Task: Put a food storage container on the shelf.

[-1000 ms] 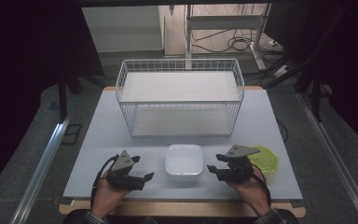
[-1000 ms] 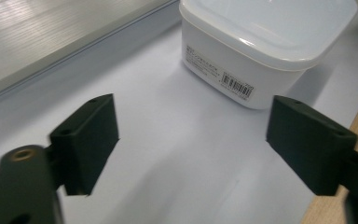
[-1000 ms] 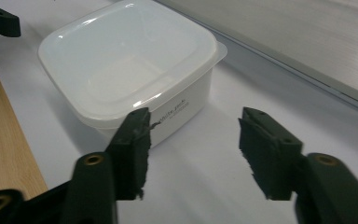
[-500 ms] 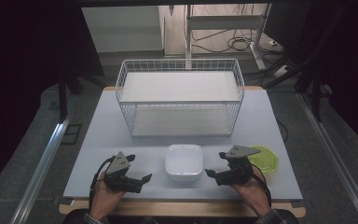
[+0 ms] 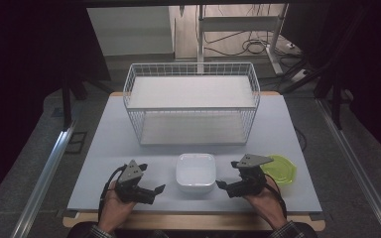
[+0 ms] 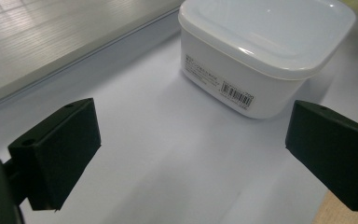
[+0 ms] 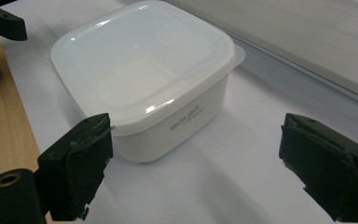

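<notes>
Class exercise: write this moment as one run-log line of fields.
left tool: jaws just opening, nothing between | right tool: jaws just opening, nothing between | white lidded container: on table between tools, untouched

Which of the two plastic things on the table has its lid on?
The white square box between the two grippers has its lid on. The yellow-green round one at the right looks like a loose lid, flat on the table.

Black grippers, grey triangular top plates, black cables, plaid cuffs
</notes>
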`<act>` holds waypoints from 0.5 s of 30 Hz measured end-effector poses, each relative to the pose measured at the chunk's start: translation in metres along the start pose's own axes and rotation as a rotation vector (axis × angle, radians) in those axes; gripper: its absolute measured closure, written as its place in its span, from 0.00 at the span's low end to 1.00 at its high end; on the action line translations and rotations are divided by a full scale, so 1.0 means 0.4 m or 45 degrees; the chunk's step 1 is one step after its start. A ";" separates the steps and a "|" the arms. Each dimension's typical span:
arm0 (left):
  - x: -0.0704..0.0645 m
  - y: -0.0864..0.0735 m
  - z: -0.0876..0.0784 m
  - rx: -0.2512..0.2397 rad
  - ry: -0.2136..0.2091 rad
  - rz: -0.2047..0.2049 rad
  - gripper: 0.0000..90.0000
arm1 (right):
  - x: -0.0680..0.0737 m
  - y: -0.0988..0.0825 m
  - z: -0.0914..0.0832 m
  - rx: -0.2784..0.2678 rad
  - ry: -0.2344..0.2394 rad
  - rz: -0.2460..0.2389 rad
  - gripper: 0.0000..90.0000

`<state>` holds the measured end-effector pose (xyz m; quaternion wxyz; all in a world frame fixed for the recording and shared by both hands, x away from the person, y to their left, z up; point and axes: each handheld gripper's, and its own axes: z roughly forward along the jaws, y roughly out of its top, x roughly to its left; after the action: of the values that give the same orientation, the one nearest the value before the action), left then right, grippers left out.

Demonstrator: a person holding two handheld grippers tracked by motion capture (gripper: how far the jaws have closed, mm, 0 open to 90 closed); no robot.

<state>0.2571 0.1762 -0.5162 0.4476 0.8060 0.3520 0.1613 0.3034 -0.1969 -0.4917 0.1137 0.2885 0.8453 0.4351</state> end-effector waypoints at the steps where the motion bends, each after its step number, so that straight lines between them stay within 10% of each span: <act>1: -0.001 0.002 0.000 0.003 0.001 0.005 0.03 | 0.001 0.002 0.000 -0.003 -0.004 -0.007 0.11; 15: 0.000 0.040 0.028 0.029 -0.078 -0.026 0.04 | 0.013 0.017 0.014 -0.011 -0.024 0.013 0.06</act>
<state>0.2702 0.1637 -0.5092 0.4507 0.8120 0.3481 0.1278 0.3044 -0.1870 -0.4894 0.1207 0.2963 0.8409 0.4364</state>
